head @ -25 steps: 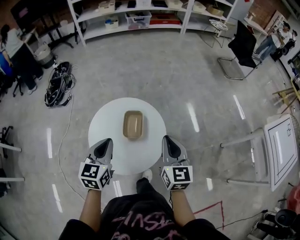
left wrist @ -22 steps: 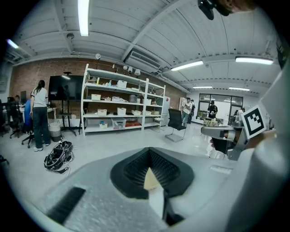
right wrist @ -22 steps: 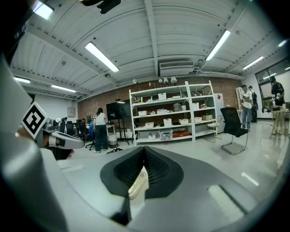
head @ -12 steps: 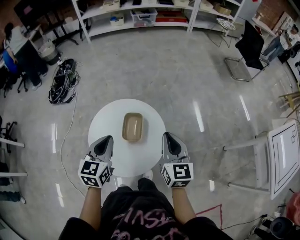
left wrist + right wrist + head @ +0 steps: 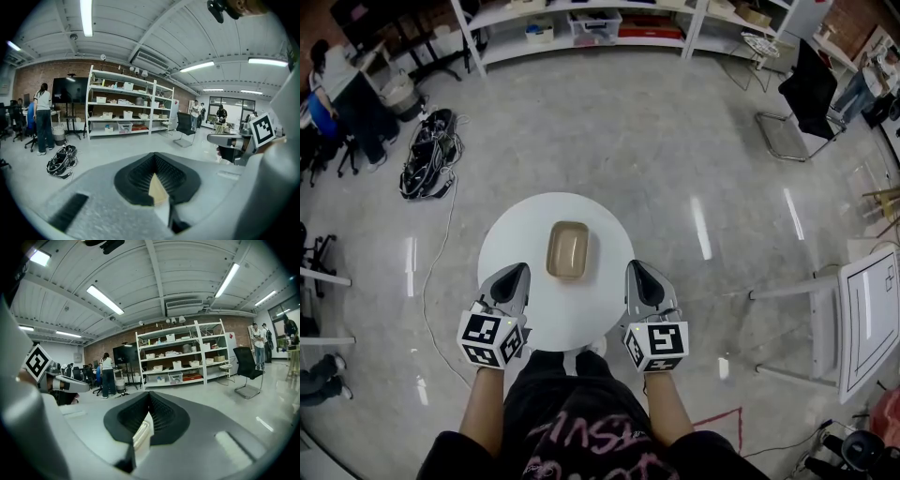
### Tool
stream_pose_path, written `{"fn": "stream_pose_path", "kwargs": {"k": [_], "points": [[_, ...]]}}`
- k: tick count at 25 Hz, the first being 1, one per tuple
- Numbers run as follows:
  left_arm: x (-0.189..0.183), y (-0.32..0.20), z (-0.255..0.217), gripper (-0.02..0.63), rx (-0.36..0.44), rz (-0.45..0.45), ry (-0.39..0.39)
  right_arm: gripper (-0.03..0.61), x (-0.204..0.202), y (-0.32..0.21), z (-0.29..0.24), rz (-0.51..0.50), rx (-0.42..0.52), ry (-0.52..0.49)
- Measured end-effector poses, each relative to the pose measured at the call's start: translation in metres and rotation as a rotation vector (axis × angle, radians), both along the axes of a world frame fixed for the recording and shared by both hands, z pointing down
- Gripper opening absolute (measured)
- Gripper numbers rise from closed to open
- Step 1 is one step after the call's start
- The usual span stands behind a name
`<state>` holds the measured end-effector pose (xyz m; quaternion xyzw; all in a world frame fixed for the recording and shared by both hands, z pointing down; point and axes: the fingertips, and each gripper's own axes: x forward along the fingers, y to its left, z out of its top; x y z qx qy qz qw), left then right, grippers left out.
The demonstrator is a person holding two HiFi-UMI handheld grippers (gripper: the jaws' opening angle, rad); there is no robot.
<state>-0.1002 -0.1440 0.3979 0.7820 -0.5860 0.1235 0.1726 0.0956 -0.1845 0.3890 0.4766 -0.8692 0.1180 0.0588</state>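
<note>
- Head view: round white table [image 5: 511,234] in the middle of a shiny grey floor, tan tub [image 5: 568,249] on top, close to the table's centre
- Left gripper [image 5: 515,275] over the table edge at 7 o'clock from the tub, right gripper [image 5: 636,271] over the edge at 5 o'clock, both pointing to 12 o'clock and both apart from the tub
- Black bag [image 5: 427,155] on the floor far off at 10 o'clock, black chair [image 5: 802,98] at 2 o'clock, white shelves [image 5: 581,33] at 12 o'clock
- Left gripper view: left gripper [image 5: 157,161] with fingers pressed together, pinching nothing, a thin bit of the tan tub [image 5: 157,187] peeking through the dark hollow
- Right gripper [image 5: 234,139] level with it at 3 o'clock, shelves [image 5: 126,110] and chair [image 5: 185,129] far behind, bag [image 5: 61,161] at 9 o'clock
- Right gripper view: right gripper [image 5: 149,401] with fingers pressed together too, holding nothing, pale rim of the tub [image 5: 140,434] showing low in the hollow
- Left gripper [image 5: 65,384] at 9 o'clock, shelves [image 5: 183,357] at 12 o'clock, chair [image 5: 248,371] at 3 o'clock
</note>
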Motion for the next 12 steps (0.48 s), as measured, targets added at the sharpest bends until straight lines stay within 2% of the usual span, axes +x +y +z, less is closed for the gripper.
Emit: {"fn": "stream_pose_path", "kwargs": {"k": [12], "points": [[-0.017,-0.015,0.019,-0.003,-0.007,0.000,0.028,0.011,-0.021,-0.007,0.015,-0.003,-0.014,0.022]]}}
